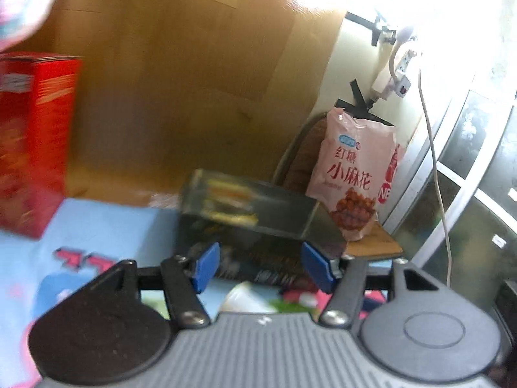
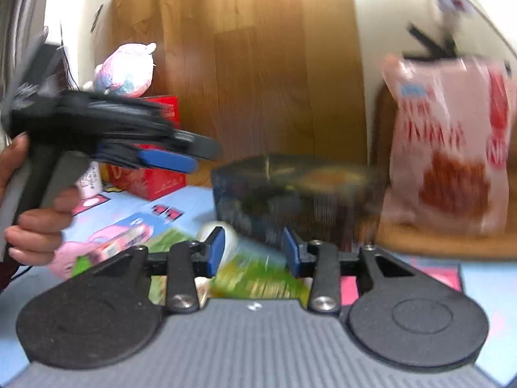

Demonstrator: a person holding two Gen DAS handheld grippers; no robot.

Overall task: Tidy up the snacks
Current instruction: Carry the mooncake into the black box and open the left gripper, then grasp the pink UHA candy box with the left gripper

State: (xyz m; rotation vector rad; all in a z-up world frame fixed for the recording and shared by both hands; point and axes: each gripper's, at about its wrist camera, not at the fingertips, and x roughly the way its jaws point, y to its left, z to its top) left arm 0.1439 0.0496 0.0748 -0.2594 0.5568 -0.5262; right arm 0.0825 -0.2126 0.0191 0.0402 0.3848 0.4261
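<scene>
The left gripper [image 1: 258, 266] hangs with its blue-padded jaws apart and nothing between them, above a blue cartoon-printed cloth [image 1: 97, 226]. Ahead lies a dark rectangular snack box [image 1: 248, 207], with a pink snack bag with red lettering [image 1: 352, 174] standing upright just to its right against a wooden headboard [image 1: 181, 80]. A tall red carton [image 1: 32, 142] stands at left. The right gripper [image 2: 253, 252] is likewise parted and empty, near the same box [image 2: 290, 190]. A hand [image 2: 35, 226] holds the left tool's grip.
</scene>
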